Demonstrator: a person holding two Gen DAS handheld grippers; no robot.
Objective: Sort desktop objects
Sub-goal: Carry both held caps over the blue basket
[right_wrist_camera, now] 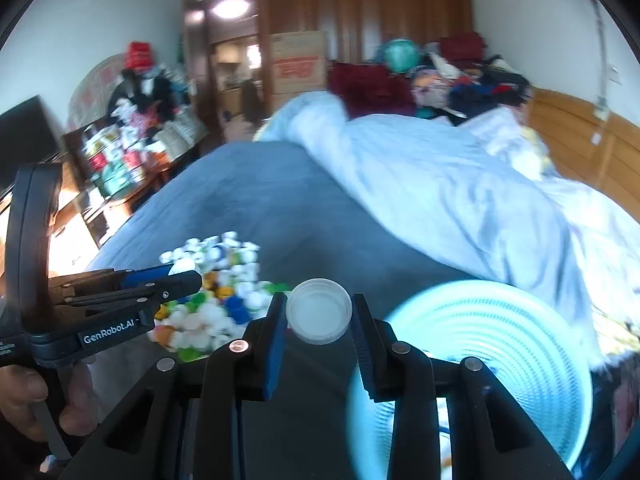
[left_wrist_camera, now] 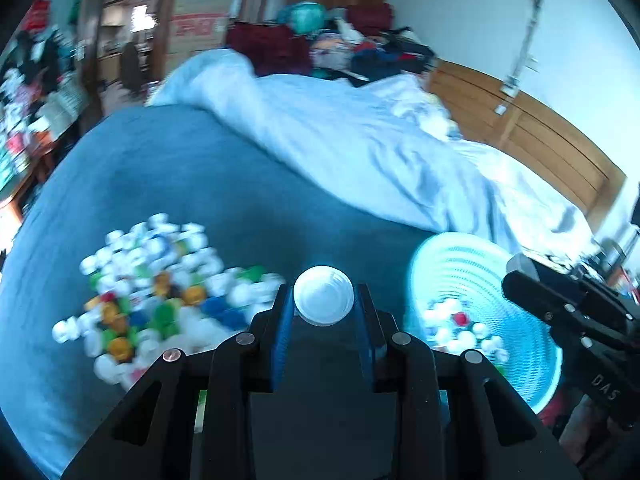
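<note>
Bedroom setting is recorded, with a blue bedspread [left_wrist_camera: 168, 168] serving as the work surface. Nearest in the left wrist view, the left gripper [left_wrist_camera: 324, 312] is seen pinching a white bottle cap [left_wrist_camera: 323, 295] between its blue pads, the cap's closed top facing the camera. In the right wrist view, the right gripper [right_wrist_camera: 319, 317] is likewise clamped on a second white cap [right_wrist_camera: 319, 311], held with its hollow side towards the camera. Both caps are held clear of the bedspread. To the left, on the bedspread, a heap of loose caps [left_wrist_camera: 156, 300] in white, green, blue, orange and yellow is noted; blur prevents a count. To the right, a pale turquoise slotted basket [left_wrist_camera: 472, 268] is observed, with several white caps and one red one lying inside it. At the lower left edge of the right wrist view, a hand [right_wrist_camera: 28, 396] is seen gripping the handle of the left tool. Farther off, a rumpled pale duvet [right_wrist_camera: 440, 184] lies across the bed, with a wooden headboard panel [left_wrist_camera: 532, 136] to the right. Farthest, piled clothing [right_wrist_camera: 460, 76], a cardboard box [right_wrist_camera: 298, 60] and a brown wardrobe [right_wrist_camera: 360, 8] are noted.
</note>
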